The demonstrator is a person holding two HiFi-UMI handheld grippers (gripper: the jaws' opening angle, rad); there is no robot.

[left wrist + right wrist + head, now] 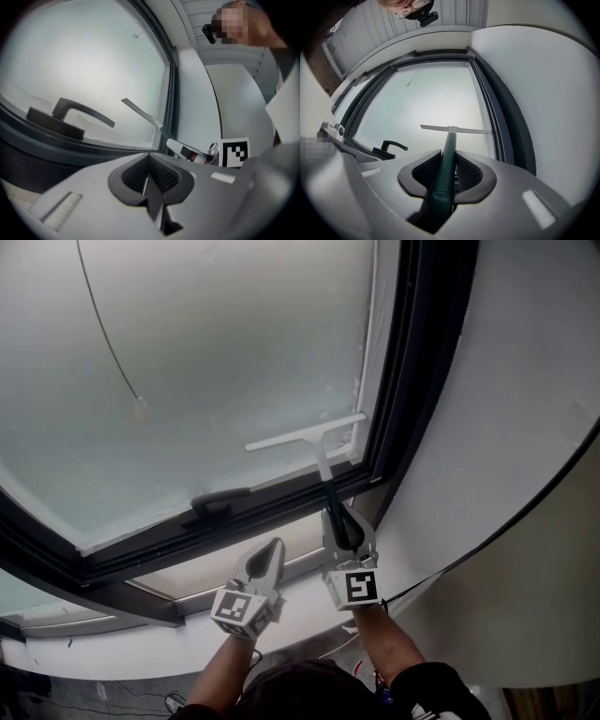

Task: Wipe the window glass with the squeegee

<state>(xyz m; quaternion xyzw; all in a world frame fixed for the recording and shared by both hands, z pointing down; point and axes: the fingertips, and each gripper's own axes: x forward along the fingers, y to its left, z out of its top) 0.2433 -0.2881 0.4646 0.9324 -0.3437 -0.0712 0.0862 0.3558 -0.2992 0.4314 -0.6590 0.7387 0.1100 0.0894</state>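
Squeegee (305, 436) clamped in right gripper (343, 521) fingers, blade on glass (187, 381) by frame (412, 381); window handle (220, 501) below; left gripper (272, 546) closed, empty.

We see a white-bladed, dark-green-handled squeegee (305, 439) on pale frosted glass (206, 352); left of the squeegee, a black window handle (220, 501).

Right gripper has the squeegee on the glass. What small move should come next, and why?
Probably draw the squeegee the last short way down to the bottom frame to finish this stroke. The right gripper is shut on its handle, and the blade sits low against the glass, beside the right frame. The left gripper is shut and empty.
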